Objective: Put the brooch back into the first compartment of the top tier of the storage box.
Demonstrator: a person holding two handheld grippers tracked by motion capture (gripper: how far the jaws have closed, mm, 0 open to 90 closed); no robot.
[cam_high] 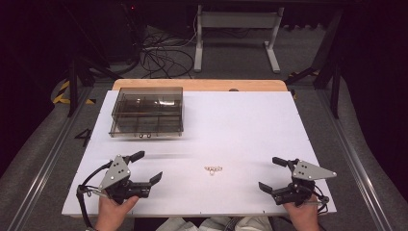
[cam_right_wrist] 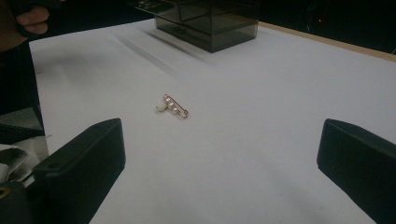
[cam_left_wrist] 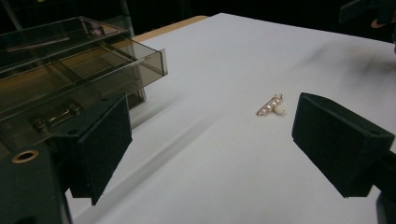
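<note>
Near the front edge of the white table point(cam_high: 240, 125), about halfway between its two front corners, a small pin point(cam_high: 212, 169) is lying flat all by itself. It is a thin, gold-colored bar with a row of tiny pale shiny stones along it. A little round white bead, like a pearl, is sitting at one end, and a thin wire clasp is running along the bar. In the left tongs' view the pin point(cam_left_wrist: 271, 106) is lying slanted, with the white bead at its lower end. In the right tongs' view the pin point(cam_right_wrist: 173, 107) is showing the white bead on its left end.

The left tongs point(cam_high: 144, 167) are hovering close to the front left corner of the table, with a hand holding them from below. Their black jaws are standing wide apart and are holding nothing. The right tongs point(cam_high: 270, 174) are hovering close to the front right corner, also held by a hand. Their jaws are standing wide apart too, and nothing is between them. Both tongs are pointing in toward the pin, and both are well apart from it.

A smoky see-through box point(cam_high: 147, 111) with little drawers is standing near the back left corner of the table. It is well apart from the pin and from both tongs.
</note>
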